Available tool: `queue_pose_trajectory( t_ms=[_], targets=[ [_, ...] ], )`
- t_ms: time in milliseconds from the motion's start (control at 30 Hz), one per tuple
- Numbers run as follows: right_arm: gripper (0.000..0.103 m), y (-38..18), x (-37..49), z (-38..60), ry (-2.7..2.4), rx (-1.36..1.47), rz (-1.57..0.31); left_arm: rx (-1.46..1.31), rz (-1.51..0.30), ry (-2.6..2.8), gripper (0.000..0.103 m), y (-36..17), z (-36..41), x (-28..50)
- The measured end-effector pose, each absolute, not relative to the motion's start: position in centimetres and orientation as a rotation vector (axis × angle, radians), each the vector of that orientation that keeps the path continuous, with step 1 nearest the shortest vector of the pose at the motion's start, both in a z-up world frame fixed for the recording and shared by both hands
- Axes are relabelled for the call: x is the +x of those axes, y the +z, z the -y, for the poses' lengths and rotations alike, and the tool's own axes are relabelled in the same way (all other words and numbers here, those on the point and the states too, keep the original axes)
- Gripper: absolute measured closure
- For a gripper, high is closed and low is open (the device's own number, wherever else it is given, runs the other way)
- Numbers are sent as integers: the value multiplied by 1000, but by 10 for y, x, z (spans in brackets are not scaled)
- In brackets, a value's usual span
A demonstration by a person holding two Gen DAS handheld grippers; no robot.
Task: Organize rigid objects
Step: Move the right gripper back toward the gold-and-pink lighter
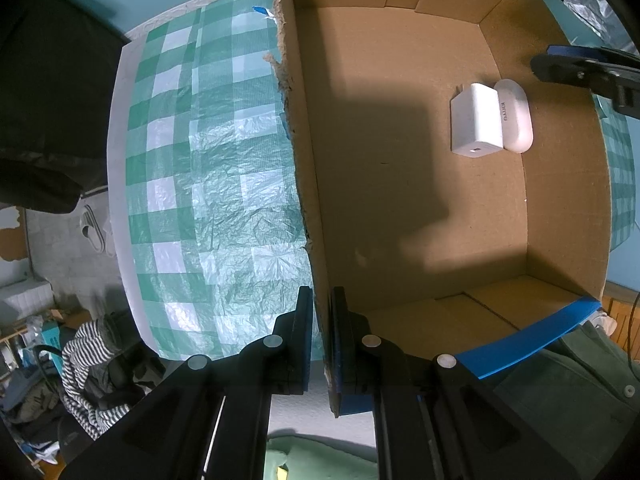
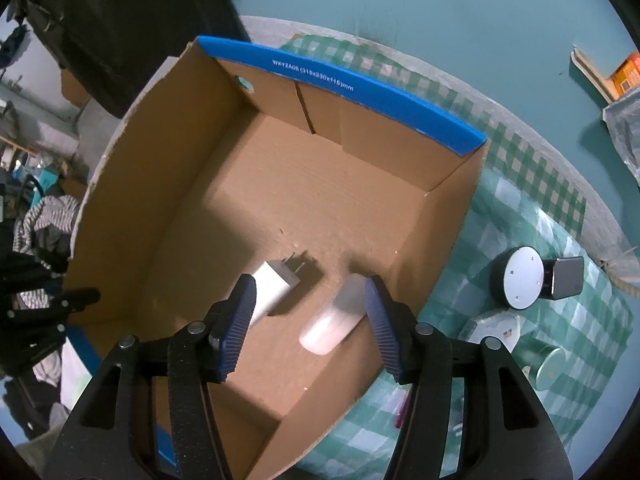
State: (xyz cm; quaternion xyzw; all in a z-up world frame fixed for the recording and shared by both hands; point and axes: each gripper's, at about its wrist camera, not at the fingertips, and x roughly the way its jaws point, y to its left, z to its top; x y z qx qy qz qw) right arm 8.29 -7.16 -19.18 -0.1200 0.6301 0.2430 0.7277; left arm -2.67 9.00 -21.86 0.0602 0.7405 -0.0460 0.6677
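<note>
Left gripper is clamped tight on the torn left wall of the cardboard box, one pad on each side of the wall; its body is cut off at the near edge of the frame. Right gripper hangs over the box interior with jaws partly spread and nothing pinched; the white oval case lies on the box floor below the gap, close to the right pad, and contact can't be judged. In the left wrist view only the right gripper's tip shows, at the far right edge. The white charger lies just left of the case, prongs pointing away; its near end is hidden behind the left pad. From the left wrist view the charger and case lie side by side, touching. The grey lettering on the case is too small to read. The blue strip on the far wall reads roughly "WXYZA06 (318x230x115)mm", partly blurred. Outside the box on the checked tablecloth: a round black puck with a pale face, a dark grey block touching it, and a teal tin partly hidden. Clutter at the frame edges is indistinct.
</note>
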Motion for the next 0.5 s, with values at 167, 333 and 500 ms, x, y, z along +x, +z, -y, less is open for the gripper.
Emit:
queue_pose_trajectory(
  t_ms=[167,333,500],
  targets=[
    [46,-180,81,78,528,-252,-1371,139,-1669,-104,94,-218,-90,-26],
    [46,-170,78,89,518,-228,-1368,138,-1669,-103,94,-218,-90,-26],
    [46,-161,74,101,500,-209,-1362,139,-1669,-103,94,-218,-89,-26]
  ],
)
